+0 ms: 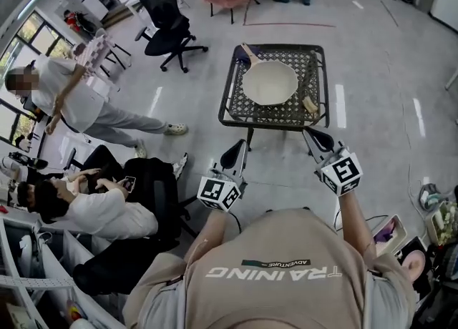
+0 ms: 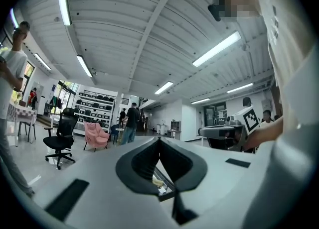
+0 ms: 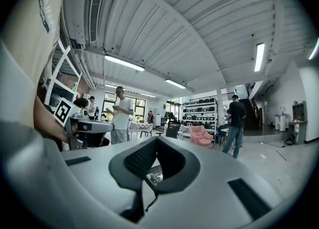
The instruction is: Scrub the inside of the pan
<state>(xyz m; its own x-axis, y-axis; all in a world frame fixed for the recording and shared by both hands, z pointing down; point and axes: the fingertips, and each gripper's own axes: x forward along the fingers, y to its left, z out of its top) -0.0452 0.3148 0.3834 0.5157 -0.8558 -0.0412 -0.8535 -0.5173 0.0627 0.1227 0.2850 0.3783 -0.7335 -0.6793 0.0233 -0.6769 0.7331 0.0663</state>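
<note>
ahead of both tongs (image 1: 236,151) (image 1: 315,136), the pan (image 1: 270,83)

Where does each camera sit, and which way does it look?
Head view: on the person's head, looking down at the pan on the table; left tool, right tool, shirt show.
Left gripper view: rides the left tool, looking level across the room past shut jaws.
Right gripper view: rides the right tool, same way, jaws shut.
Shared: both gripper views see the pink chair.

Shirt: tan T-shirt (image 1: 279,263), white "TRAINING" print, small dark label.
Sleeves (image 1: 147,305): grey.
Left gripper (image 1: 235,151): black jaws, black-and-white marker cube (image 1: 219,193).
Right gripper (image 1: 318,139): black jaws, matching marker cube (image 1: 340,173).
</note>
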